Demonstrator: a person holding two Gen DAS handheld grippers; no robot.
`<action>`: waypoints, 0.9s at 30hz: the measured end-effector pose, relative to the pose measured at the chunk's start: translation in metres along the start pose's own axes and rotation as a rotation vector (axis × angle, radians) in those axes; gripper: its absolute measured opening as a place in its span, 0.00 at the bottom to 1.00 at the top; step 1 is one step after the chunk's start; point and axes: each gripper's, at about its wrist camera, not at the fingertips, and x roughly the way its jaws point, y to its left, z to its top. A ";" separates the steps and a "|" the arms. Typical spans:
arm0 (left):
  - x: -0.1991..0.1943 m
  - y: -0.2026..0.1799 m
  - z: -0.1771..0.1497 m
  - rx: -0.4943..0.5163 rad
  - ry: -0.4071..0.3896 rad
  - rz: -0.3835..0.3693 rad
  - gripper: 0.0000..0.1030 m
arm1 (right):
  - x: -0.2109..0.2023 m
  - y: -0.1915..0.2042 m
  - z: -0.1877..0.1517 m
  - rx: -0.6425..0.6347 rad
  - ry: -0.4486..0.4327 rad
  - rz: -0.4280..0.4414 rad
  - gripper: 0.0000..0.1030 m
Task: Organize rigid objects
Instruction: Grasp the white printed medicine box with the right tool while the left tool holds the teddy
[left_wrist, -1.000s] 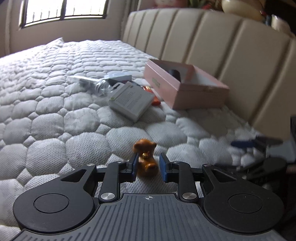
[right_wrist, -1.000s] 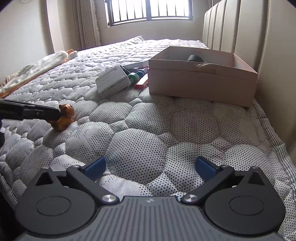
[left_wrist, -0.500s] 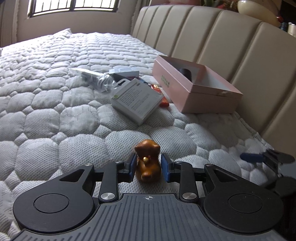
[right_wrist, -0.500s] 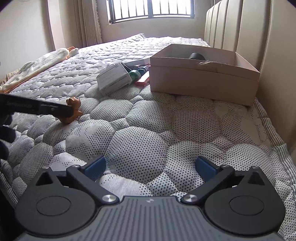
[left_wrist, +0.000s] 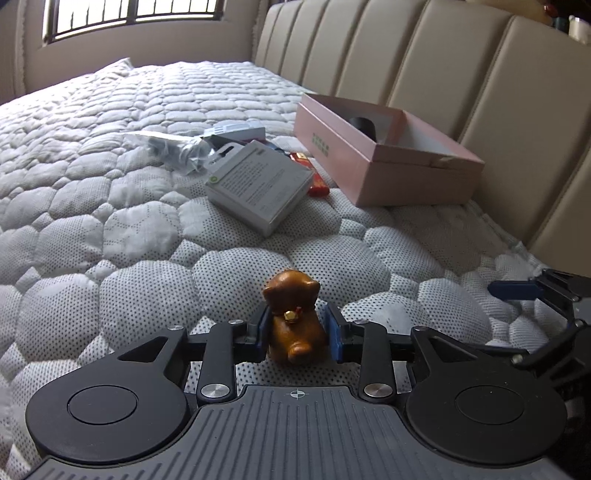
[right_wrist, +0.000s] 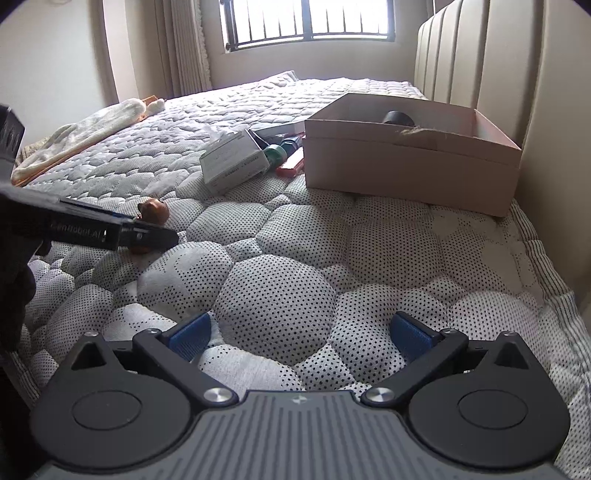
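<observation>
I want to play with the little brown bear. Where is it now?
In the left wrist view the little brown bear sits on the quilted bed, between the left claw's blue pads, which have just been opening.

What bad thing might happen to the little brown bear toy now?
1. The left gripper has just been opening, with the brown bear figurine between its pads but a gap on the right side; on the lumpy quilted mattress it might tip over.
2. If the pads close off-centre, it may slip out sideways.
3. The pink box sits far beyond a grey packet, so a loose hold could drop it on the way.
</observation>
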 end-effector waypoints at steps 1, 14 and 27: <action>-0.002 0.002 0.000 -0.014 -0.008 -0.010 0.33 | -0.001 0.000 0.004 -0.005 0.005 0.004 0.99; -0.040 0.024 -0.016 -0.148 -0.026 -0.023 0.33 | 0.034 0.062 0.102 -0.266 -0.113 0.039 0.94; -0.053 0.034 -0.020 -0.207 -0.004 -0.046 0.33 | 0.142 0.107 0.138 -0.386 0.029 -0.063 0.81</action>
